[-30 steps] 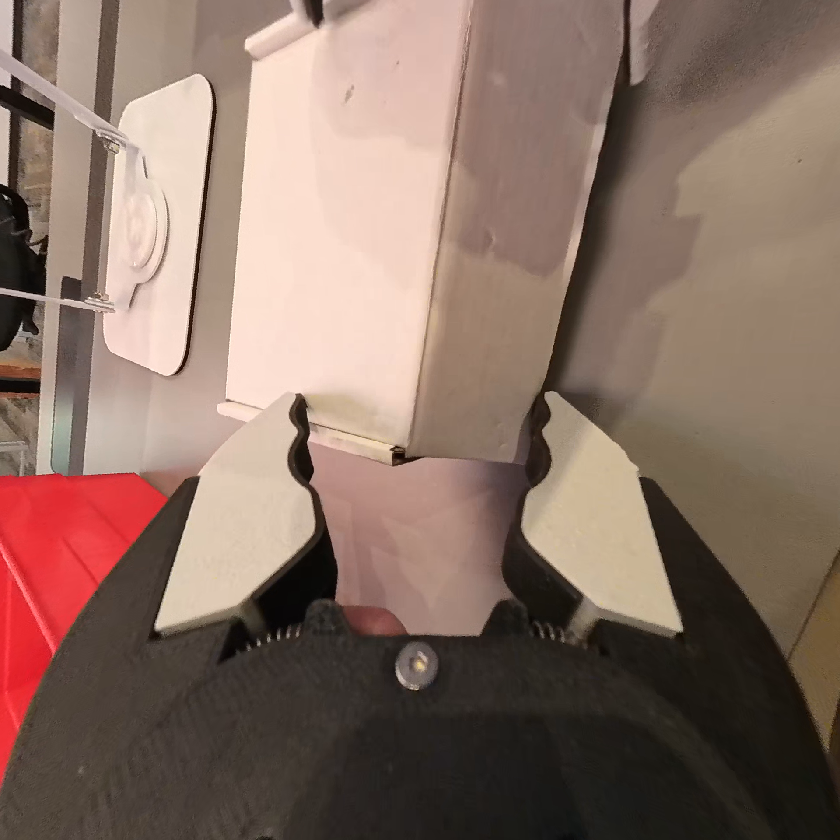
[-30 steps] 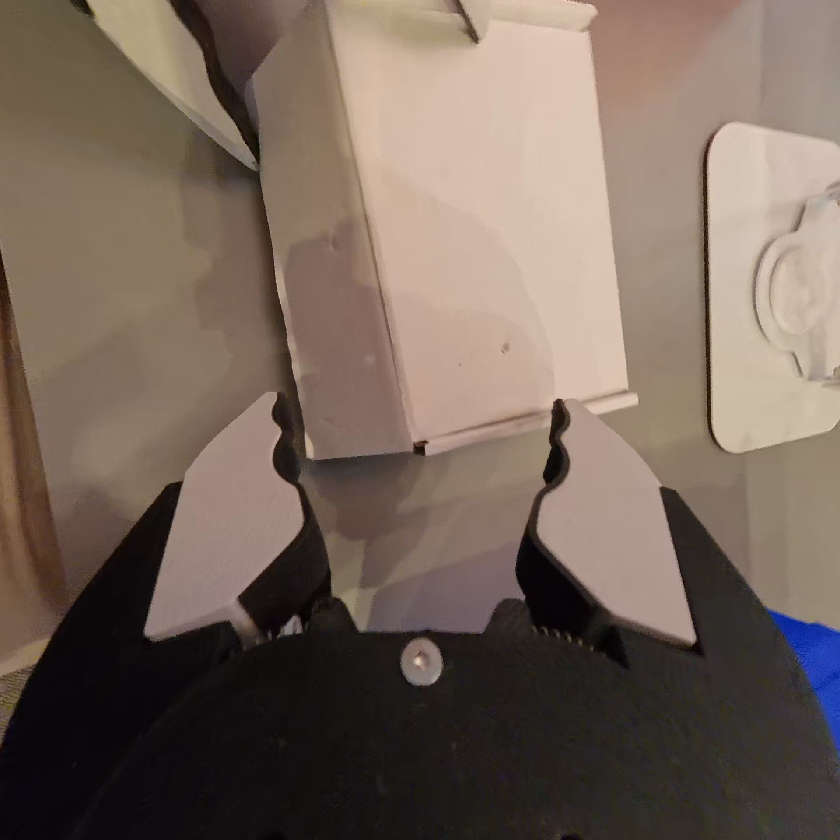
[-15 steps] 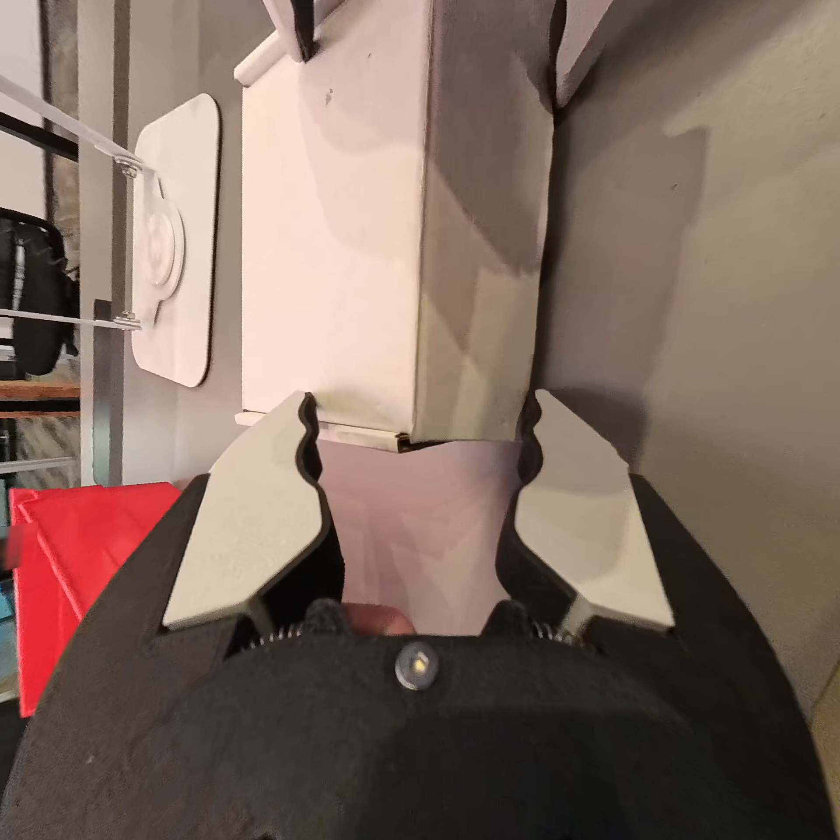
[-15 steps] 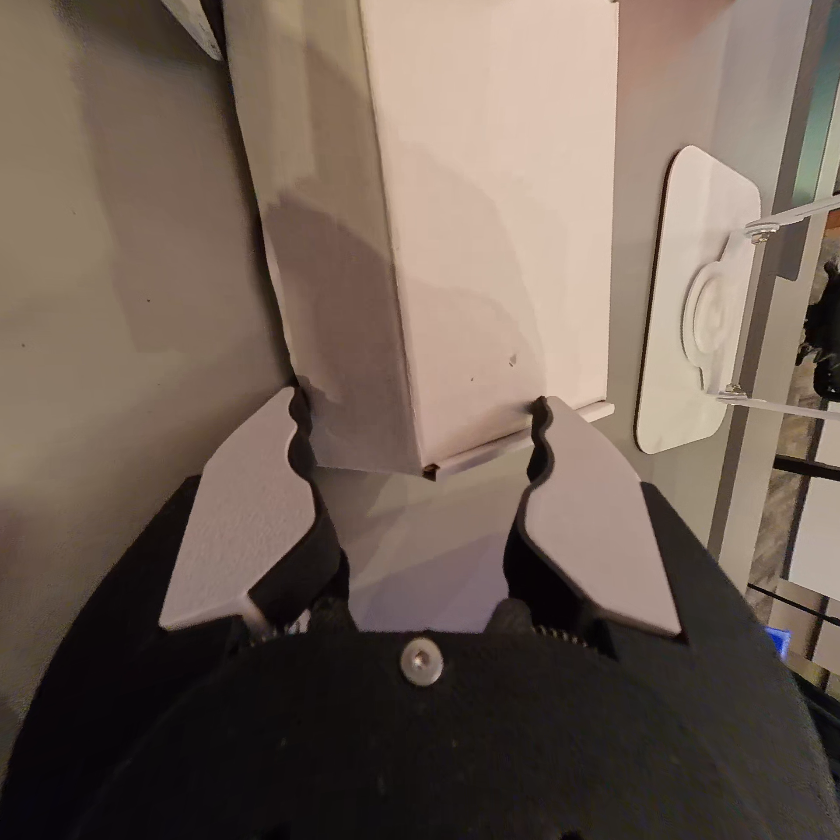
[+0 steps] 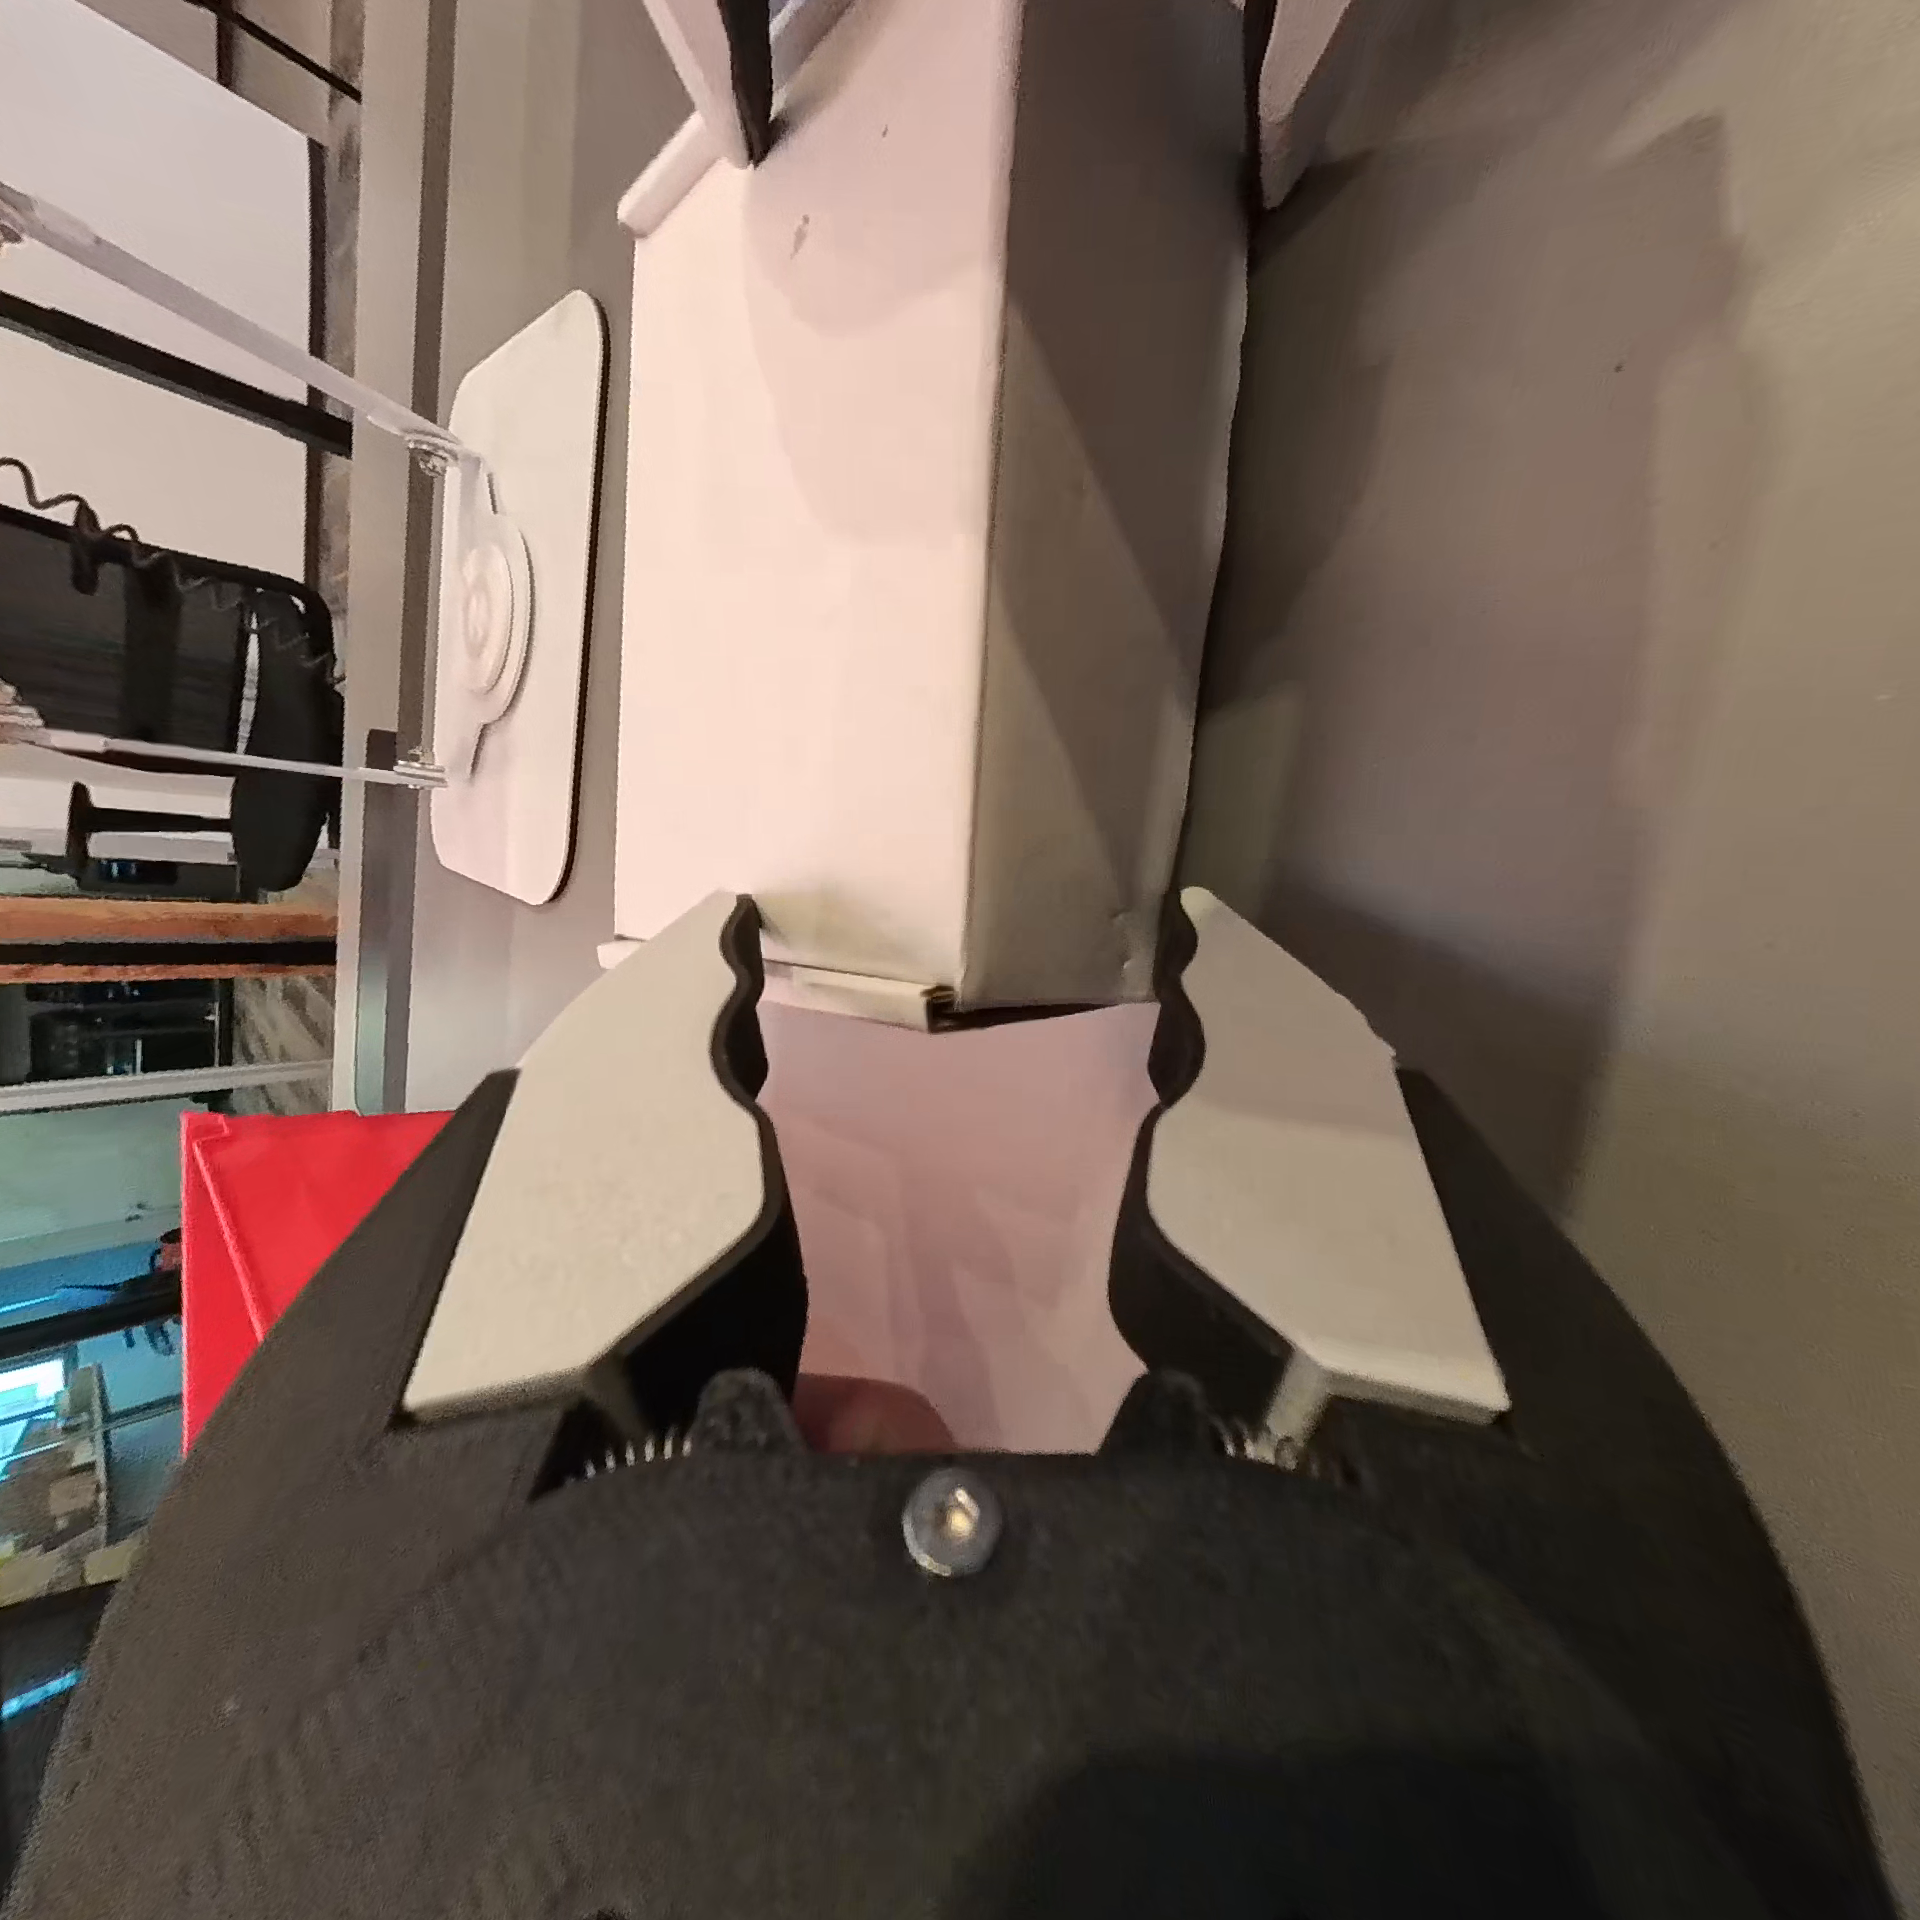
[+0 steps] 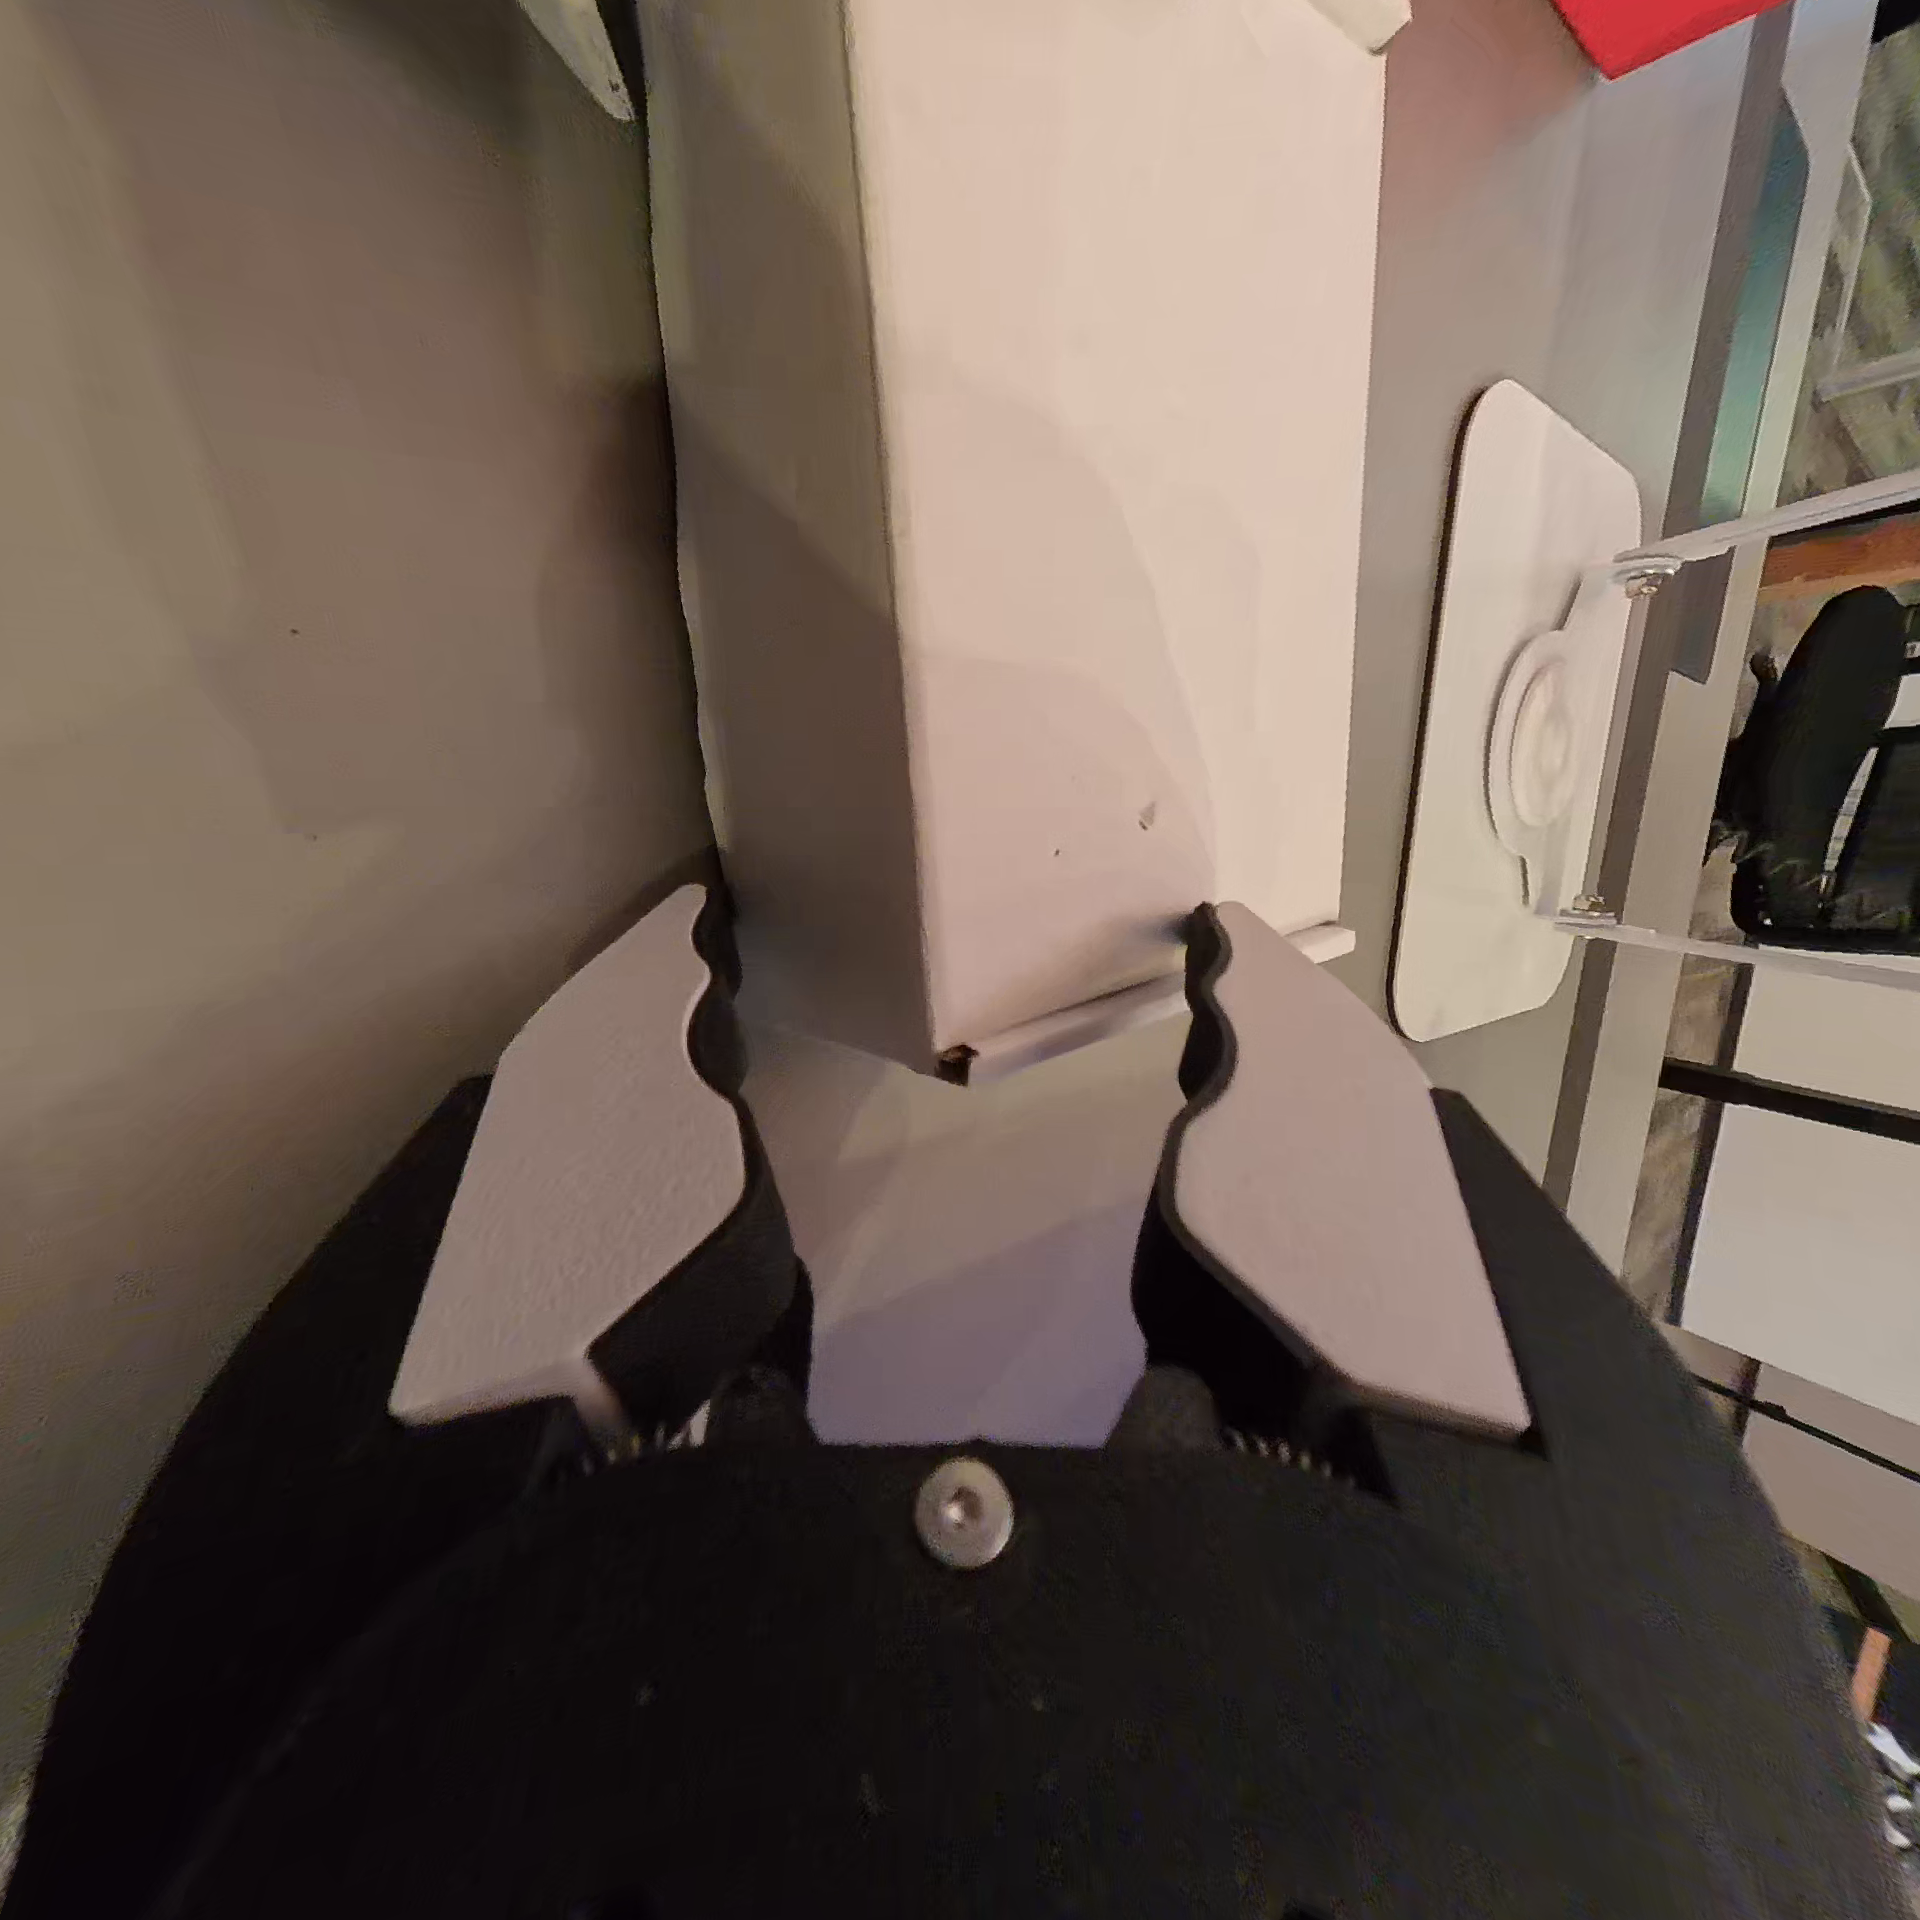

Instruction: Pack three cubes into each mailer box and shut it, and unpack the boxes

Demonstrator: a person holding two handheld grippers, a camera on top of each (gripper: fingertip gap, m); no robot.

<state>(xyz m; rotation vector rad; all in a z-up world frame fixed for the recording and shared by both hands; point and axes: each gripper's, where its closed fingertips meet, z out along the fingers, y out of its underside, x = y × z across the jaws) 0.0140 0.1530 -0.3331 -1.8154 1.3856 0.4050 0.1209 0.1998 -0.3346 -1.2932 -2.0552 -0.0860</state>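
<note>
A: Left hand-held gripper [image 5: 956, 971]: fingers set against the two sides of the white mailer box [image 5: 821, 540] at its near end, clamping it. Box is closed, lid edge sticking out at the near corner.

B: Right hand-held gripper [image 6: 961, 961]: same box, opposite end, fingers pressed against both sides of the mailer box [image 6: 1101, 468], gripping it. Its tips show at the top of the left wrist view.

A: Box sits between the two grippers, over the grey tabletop [image 5: 1558, 623]. Whether it touches the surface, cannot tell.

B: White rounded pad [image 6: 1496, 727] with a clear acrylic bracket lies beside the box. Red bin [image 5: 281, 1226] near the left gripper.
</note>
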